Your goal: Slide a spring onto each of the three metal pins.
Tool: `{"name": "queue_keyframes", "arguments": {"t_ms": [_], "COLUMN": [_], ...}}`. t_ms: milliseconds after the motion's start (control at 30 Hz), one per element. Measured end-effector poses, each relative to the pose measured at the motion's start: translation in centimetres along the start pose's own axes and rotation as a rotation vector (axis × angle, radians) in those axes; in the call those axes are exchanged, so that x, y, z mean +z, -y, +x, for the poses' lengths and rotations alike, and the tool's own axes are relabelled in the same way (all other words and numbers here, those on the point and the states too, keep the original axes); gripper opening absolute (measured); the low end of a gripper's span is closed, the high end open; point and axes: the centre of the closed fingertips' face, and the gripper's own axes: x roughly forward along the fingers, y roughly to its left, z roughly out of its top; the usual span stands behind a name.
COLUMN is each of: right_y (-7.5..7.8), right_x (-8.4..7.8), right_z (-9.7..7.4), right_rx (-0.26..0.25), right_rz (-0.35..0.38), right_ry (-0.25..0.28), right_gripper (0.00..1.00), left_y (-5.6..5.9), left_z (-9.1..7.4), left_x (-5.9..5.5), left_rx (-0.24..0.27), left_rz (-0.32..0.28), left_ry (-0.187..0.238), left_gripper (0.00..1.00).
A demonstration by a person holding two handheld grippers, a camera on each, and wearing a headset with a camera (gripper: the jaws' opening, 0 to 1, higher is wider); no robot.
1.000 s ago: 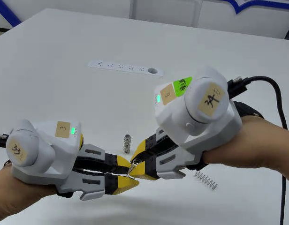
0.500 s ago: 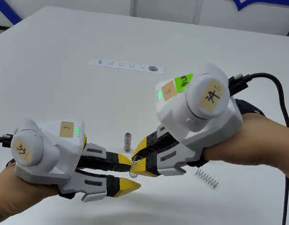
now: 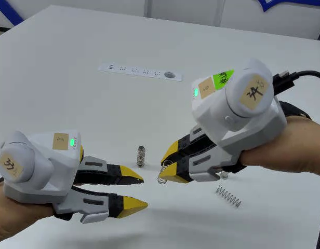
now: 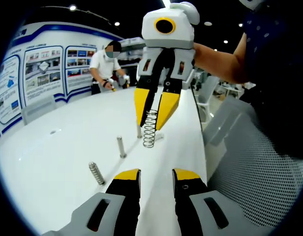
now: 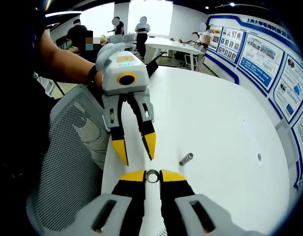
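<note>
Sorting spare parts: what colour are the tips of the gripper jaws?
Yellow, best seen on the right gripper in the left gripper view.

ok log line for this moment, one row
right gripper: shut on spring | left gripper: open, empty | sprung pin: upright | bare pin: upright | loose spring: lying on table

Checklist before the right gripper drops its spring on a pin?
1. Held spring clamped in right gripper: ok.
2. Left gripper open, empty, apart from the held spring: ok.
3. Bare pin upright and free: ok.
4. Held spring lined up over a pin: cannot tell.
5. Sprung pin carries its spring: ok.
6. Spare spring lying on the table: ok.
</note>
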Motion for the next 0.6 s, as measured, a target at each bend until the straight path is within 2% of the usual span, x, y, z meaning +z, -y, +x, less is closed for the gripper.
{"name": "queue_keyframes", "arguments": {"t_ms": [367,533,600], "right_y": [4.1,6.2,6.6], "right_x": [-1.7,-2.9,-3.2], "right_z": [-2.1,-1.9,-1.7], "right_rx": [-0.101,-0.144,-0.147], "right_rz": [0.054,0.1,0.117], "right_ry": [-0.026,-0.034,-0.037], "right_gripper": [0.11,0.11,0.11], "left_y": [-0.8,-1.0,-0.9], "left_z": [-1.4,-1.8,-1.8], "left_x": [-0.2,-0.4,-0.5], "left_rx": [0.062,0.084,0.089], "left_rz": [-0.041,-0.056,-0.063], "left_ry": [0.029,0.04,0.041], "left_gripper": [0.33,0.36,0.37]}}
